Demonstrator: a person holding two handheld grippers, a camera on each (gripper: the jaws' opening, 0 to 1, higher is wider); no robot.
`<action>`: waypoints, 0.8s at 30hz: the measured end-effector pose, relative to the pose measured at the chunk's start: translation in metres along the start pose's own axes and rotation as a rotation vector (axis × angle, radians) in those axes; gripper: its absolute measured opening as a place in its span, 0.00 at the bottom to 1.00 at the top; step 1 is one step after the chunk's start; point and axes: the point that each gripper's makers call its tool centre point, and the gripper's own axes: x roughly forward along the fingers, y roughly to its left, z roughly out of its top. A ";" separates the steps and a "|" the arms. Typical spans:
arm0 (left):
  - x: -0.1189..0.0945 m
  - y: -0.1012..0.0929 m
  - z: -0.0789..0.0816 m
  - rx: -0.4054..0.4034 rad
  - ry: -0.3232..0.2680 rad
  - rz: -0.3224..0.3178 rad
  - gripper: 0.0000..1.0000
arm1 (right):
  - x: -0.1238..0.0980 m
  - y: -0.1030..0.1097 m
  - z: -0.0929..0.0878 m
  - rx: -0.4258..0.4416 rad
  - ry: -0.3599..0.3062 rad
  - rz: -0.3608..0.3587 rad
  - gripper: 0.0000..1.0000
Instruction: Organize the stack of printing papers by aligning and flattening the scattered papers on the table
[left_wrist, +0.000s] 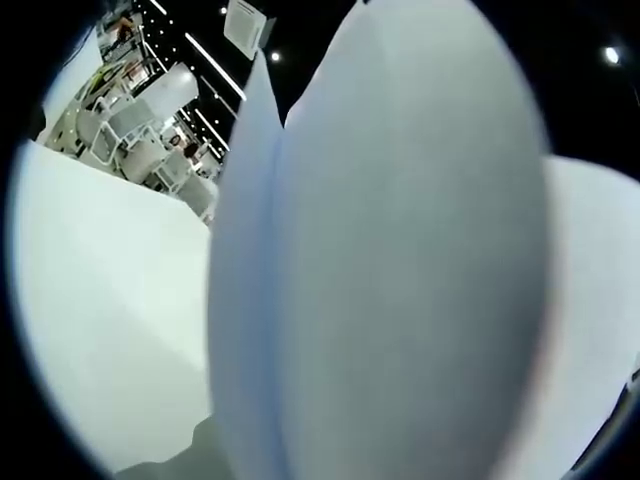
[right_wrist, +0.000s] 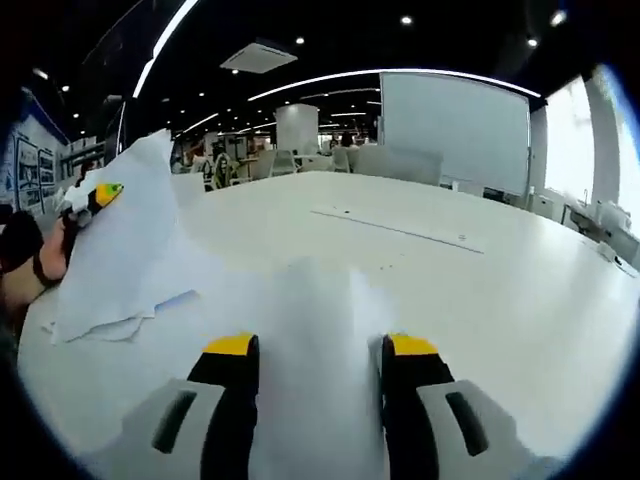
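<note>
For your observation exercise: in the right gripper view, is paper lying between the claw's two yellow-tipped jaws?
Yes, a white sheet of paper lies between the right claw's jaws.

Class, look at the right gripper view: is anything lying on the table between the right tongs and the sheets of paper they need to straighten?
Nothing visible does. The paper already lies between the open jaws of the right tongs on the white table. More sheets rise at the left, at the left tongs.

papers (right_wrist: 130, 240): white sheets | lifted, curled, misaligned | left on table (right_wrist: 480, 290)
</note>
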 end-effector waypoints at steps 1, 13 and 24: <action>0.000 0.000 0.000 0.000 0.000 0.000 0.06 | 0.000 0.000 0.000 0.003 0.001 0.003 0.39; 0.001 -0.001 -0.002 0.015 0.007 0.001 0.06 | -0.006 0.021 0.003 0.138 0.024 0.125 0.08; 0.001 -0.001 -0.001 0.015 0.007 0.001 0.06 | -0.018 0.029 0.014 0.328 -0.025 0.199 0.00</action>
